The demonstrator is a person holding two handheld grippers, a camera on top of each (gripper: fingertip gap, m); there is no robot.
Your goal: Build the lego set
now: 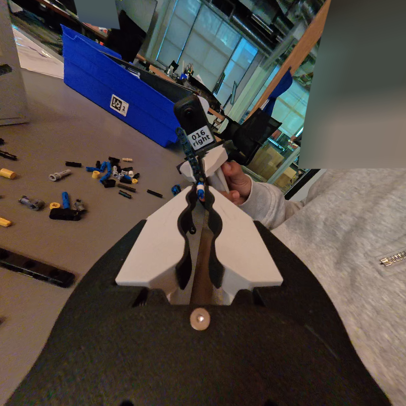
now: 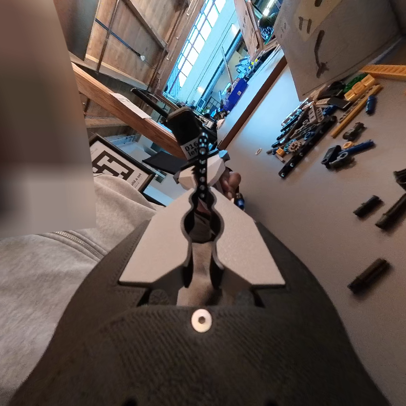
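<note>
My left gripper (image 1: 200, 193) is shut on a small blue pin with a white ring (image 1: 200, 189), held in the air above the table. My right gripper (image 2: 202, 193) faces it tip to tip and is shut on a long black beam with a row of holes (image 2: 202, 162). The beam stands upright between the right fingers and also shows in the left wrist view (image 1: 185, 144). The pin's tip sits at the beam's lower end; I cannot tell whether it is inside a hole. A hand (image 1: 236, 182) holds the right gripper's handle.
A blue bin (image 1: 114, 87) stands at the back of the grey table (image 1: 87, 131). Loose small pieces (image 1: 116, 173) and a long black beam (image 1: 37, 272) lie to the left. A part-built assembly (image 2: 307, 131), black pins (image 2: 369, 276) and a grey box (image 2: 329, 33) lie to the right. A grey sleeve (image 1: 329, 241) is close. My two grippers' fingertips are within a few centimetres of each other.
</note>
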